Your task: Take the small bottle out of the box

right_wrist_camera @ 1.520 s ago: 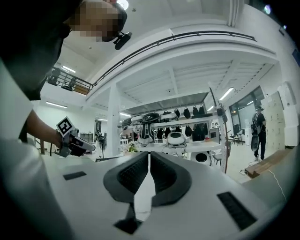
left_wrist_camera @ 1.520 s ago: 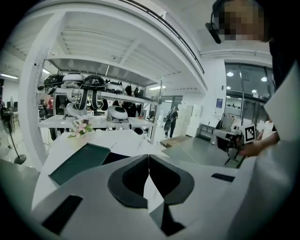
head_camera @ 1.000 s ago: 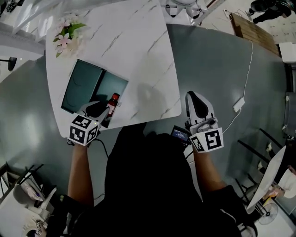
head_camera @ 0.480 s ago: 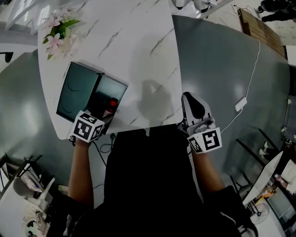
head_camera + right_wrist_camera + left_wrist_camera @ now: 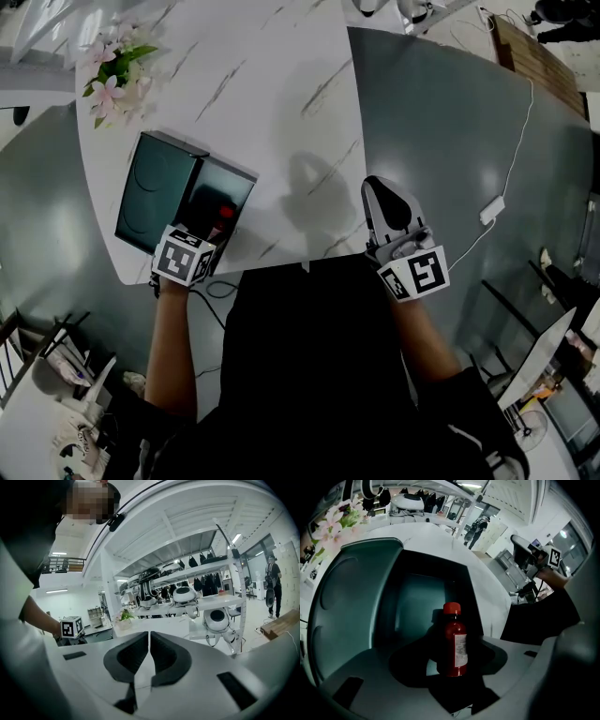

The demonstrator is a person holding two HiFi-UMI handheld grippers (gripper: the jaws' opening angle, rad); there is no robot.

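The small red bottle (image 5: 453,644) with a red cap stands upright in the open dark green box (image 5: 361,602), close to its near wall. In the head view the bottle (image 5: 223,214) shows in the box's right half (image 5: 155,192). My left gripper (image 5: 451,670) straddles it; the jaws are opening and the pads stand apart from its sides. The left gripper (image 5: 204,239) sits at the box's near right corner. My right gripper (image 5: 387,202) hovers over the table's near edge, shut and empty, its pads (image 5: 140,653) meeting in the right gripper view.
The box lies on a white marble table (image 5: 281,84), with pink flowers (image 5: 111,73) at the far left corner. A white cable with an adapter (image 5: 487,208) lies on the grey floor to the right. Shelves with white robot parts (image 5: 187,595) stand beyond the table.
The left gripper has carried the bottle from the box's near right edge down into the box, and its jaws have spread off the bottle. The right gripper has barely moved.
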